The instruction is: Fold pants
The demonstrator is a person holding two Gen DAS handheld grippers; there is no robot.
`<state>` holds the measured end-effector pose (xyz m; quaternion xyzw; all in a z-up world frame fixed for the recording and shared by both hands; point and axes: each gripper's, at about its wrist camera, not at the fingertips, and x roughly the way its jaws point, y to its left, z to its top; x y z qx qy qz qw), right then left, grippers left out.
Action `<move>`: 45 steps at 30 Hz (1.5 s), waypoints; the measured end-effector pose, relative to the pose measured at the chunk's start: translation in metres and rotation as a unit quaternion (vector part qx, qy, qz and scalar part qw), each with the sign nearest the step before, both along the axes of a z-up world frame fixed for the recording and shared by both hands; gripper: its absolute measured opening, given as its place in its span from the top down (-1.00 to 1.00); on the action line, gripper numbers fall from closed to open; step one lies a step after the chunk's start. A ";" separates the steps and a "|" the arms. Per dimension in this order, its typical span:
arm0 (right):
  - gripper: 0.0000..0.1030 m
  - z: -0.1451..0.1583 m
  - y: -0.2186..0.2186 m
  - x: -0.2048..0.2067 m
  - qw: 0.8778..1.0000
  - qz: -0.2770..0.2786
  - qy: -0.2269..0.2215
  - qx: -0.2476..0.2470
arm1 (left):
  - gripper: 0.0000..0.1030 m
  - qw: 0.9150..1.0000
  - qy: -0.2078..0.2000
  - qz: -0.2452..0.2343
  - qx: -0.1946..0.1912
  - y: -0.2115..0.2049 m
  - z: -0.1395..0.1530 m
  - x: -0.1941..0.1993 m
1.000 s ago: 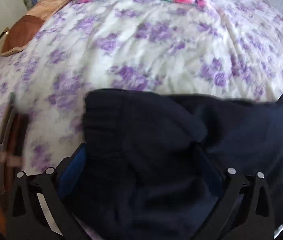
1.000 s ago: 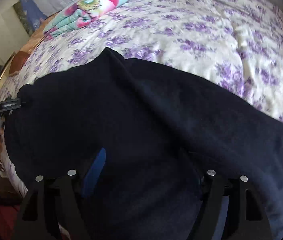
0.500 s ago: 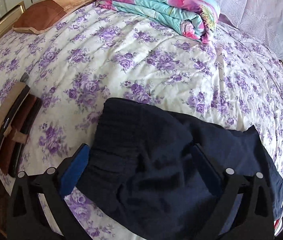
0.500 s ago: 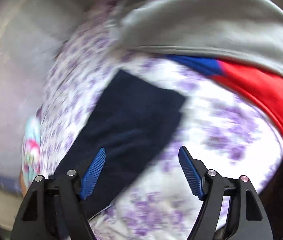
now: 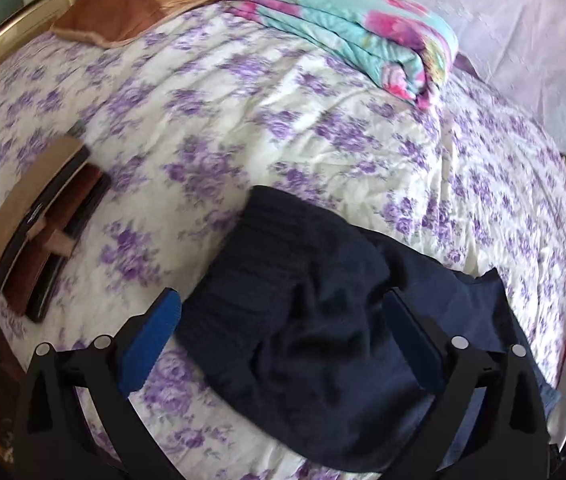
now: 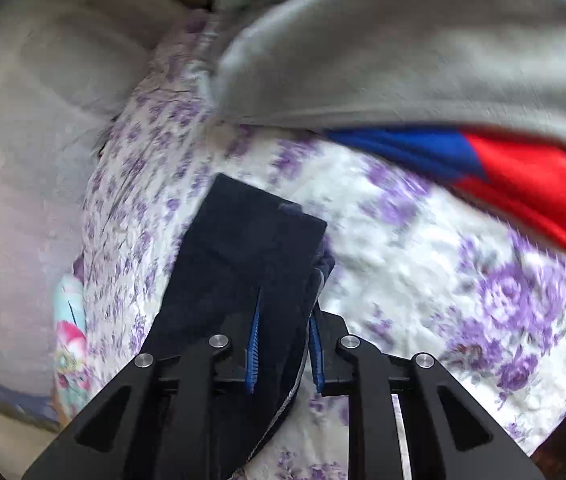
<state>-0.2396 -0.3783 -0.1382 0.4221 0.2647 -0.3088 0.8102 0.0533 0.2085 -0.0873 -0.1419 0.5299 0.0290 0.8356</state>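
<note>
Purple-flowered bedding (image 5: 323, 128) covers the bed we are working over, and it fills both views.

Our right claw (image 6: 283, 340) is closing, its blue pads nearly together, with the side edge of a dark navy pants leg (image 6: 251, 248) between them; the pads look pressed onto that fold of cloth. The leg runs straight ahead from the claw to a squared-off hem. Beyond it and to the right lie a grey garment (image 6: 383, 48) and a red and blue cloth (image 6: 523, 184) tucked under its edge. Far to the left of the claw we see a slice of a folded floral blanket (image 6: 69, 320).

Our left claw (image 5: 283, 340) hangs wide open above the pants (image 5: 303, 300), gripping nothing; the bunched, ribbed waist end lies between and just ahead of its pads, and the flatter part runs off to the right. To the left of this claw a tan and brown case (image 5: 39, 224) lies on the bedding. Farther ahead sit the same floral blanket (image 5: 347, 28) and, to its left, a brown pillow (image 5: 123, 12).
</note>
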 end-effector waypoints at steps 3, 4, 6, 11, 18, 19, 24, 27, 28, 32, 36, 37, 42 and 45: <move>0.63 0.056 0.050 0.059 0.985 0.127 -0.008 -0.116 | -0.91 1.000 -0.012 0.011 -0.004 0.014 0.007 -0.010; 0.63 0.071 0.078 0.083 0.970 0.190 -0.011 -0.154 | -0.91 1.000 -0.014 0.015 -0.004 0.020 0.009 -0.013; 0.63 0.081 0.132 0.120 0.933 0.295 -0.006 -0.208 | -0.91 1.000 -0.016 0.023 -0.007 0.030 0.010 -0.018; 0.63 0.003 0.285 0.179 0.778 0.560 0.093 -0.270 | -0.91 0.999 -0.001 0.046 -0.025 0.052 0.000 -0.033; 0.43 -0.028 0.305 0.173 0.740 0.604 0.130 -0.266 | -0.91 0.996 0.025 0.075 -0.052 0.074 -0.023 -0.056; 0.27 -0.026 0.304 0.174 0.740 0.612 0.136 -0.244 | -0.91 0.995 0.027 0.078 -0.055 0.075 -0.026 -0.058; 0.04 0.031 0.285 0.170 0.770 0.612 0.040 -0.179 | -0.91 0.993 0.041 0.080 -0.079 0.076 -0.036 -0.067; 0.04 0.036 0.259 0.193 0.822 0.550 0.039 -0.138 | -0.91 0.993 0.045 0.068 -0.082 0.069 -0.040 -0.066; 0.07 0.027 0.250 0.207 0.839 0.529 0.054 -0.113 | -0.91 0.994 0.050 0.062 -0.081 0.065 -0.042 -0.065; 0.26 -0.034 0.233 0.261 0.860 0.480 0.155 -0.070 | -0.91 0.995 0.070 0.044 -0.063 0.052 -0.052 -0.061; 0.18 -0.012 0.244 0.255 0.855 0.492 0.136 -0.097 | -0.91 0.994 0.078 0.046 -0.067 0.054 -0.056 -0.059; 0.18 0.003 0.247 0.243 0.855 0.495 0.109 -0.108 | -0.91 0.993 0.078 0.048 -0.071 0.055 -0.056 -0.059; -0.42 0.004 0.274 0.201 0.809 0.549 0.115 -0.172 | -0.91 0.990 0.083 0.062 -0.096 0.060 -0.060 -0.055; -0.57 -0.036 0.286 0.186 0.790 0.567 0.151 -0.178 | -0.91 0.989 0.081 0.065 -0.108 0.058 -0.064 -0.045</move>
